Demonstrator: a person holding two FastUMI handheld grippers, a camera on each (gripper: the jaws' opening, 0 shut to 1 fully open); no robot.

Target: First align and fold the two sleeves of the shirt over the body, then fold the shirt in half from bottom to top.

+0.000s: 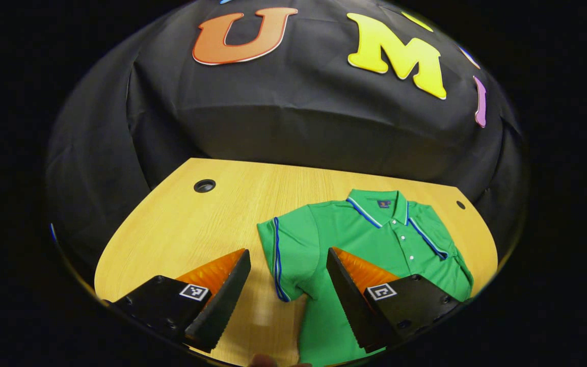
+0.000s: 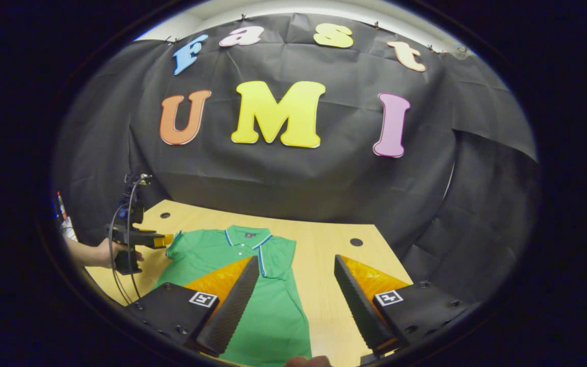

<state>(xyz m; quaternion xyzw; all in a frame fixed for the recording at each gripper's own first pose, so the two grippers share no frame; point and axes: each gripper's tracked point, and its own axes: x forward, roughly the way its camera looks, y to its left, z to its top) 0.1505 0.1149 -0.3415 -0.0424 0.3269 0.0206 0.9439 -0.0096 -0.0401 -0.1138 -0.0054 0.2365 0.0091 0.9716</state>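
Shirt (image 1: 375, 239) lies flat on the table (image 1: 196, 229), collar at the far side, front up. Left sleeve (image 1: 288, 255) sticks out sideways, not folded yet; right sleeve looks already laid over the body in the left gripper view, tho we can't be sure.

Left hand-held gripper (image 1: 288, 285) hangs above the left sleeve w/ fingers spread wide, holding nothing. To do this well we'd drop onto the sleeve hem, pinch both cloth layers, then carry it across toward the buttons, keeping the edge straight.

In the right gripper view a hand (image 2: 105, 253) grips that tool at the shirt's shoulder. Right hand-held gripper (image 2: 296, 290) sits over the right edge, fingers also spread, empty, tilted down toward the table.
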